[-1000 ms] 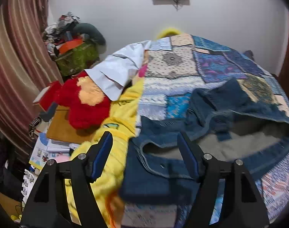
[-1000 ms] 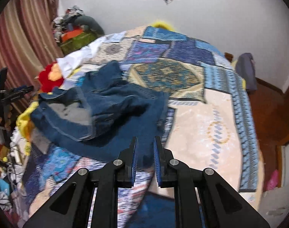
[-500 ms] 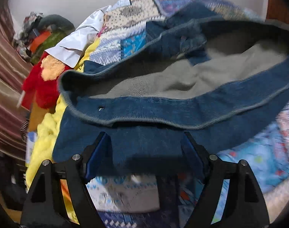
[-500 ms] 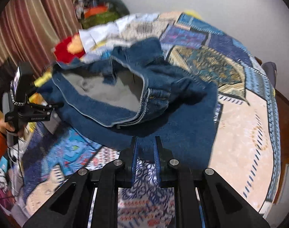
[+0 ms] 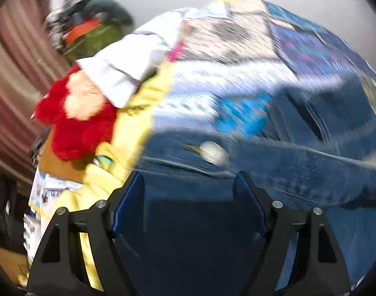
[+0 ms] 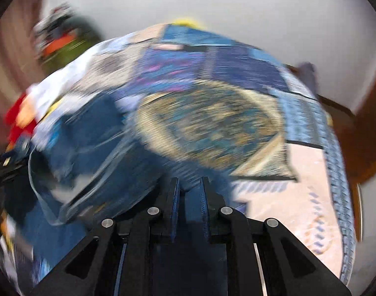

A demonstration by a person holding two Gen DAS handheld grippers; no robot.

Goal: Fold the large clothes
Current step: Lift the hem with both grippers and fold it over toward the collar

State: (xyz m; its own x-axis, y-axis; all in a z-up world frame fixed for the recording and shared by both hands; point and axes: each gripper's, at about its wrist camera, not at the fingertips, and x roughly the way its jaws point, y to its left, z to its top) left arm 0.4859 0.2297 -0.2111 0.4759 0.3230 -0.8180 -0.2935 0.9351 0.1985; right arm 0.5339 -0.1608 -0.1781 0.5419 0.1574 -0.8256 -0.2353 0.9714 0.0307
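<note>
Denim jacket (image 5: 299,172) lies crumpled on the bed, on top of the patchwork bedspread (image 5: 237,49), toward the bed's left side as I see it from the right wrist camera. Both views are heavily motion-blurred, so fine detail is lost.

Nearest in my left wrist view: the left tool (image 5: 189,185) has its jaws spread wide, dark blue denim filling the gap between and below the blue pads. I can't see the pads pressing on the cloth. Just past the fingertips a stitched denim edge runs across, with a pale round button (image 5: 213,151) on it.

Nearest in my right wrist view: the right tool (image 6: 189,192) has its jaws drawn nearly together. Blue fabric shows in the narrow gap, but through the blur I can't tell if it's pinched there or just lying behind. The jacket (image 6: 94,153) bunches up to the left of this tool, pale lining showing in the opening.

Further out on the left: a yellow fluffy blanket (image 5: 138,113) hangs along the bed edge beside the jacket, a red plush toy (image 5: 76,123) against it, and a white shirt (image 5: 128,59) overlapping the toy's top. Beyond that, a heap of clutter (image 5: 89,27) against the striped curtain (image 5: 12,74).

Farthest: the white wall (image 6: 237,5), with brown wood at the right edge.
</note>
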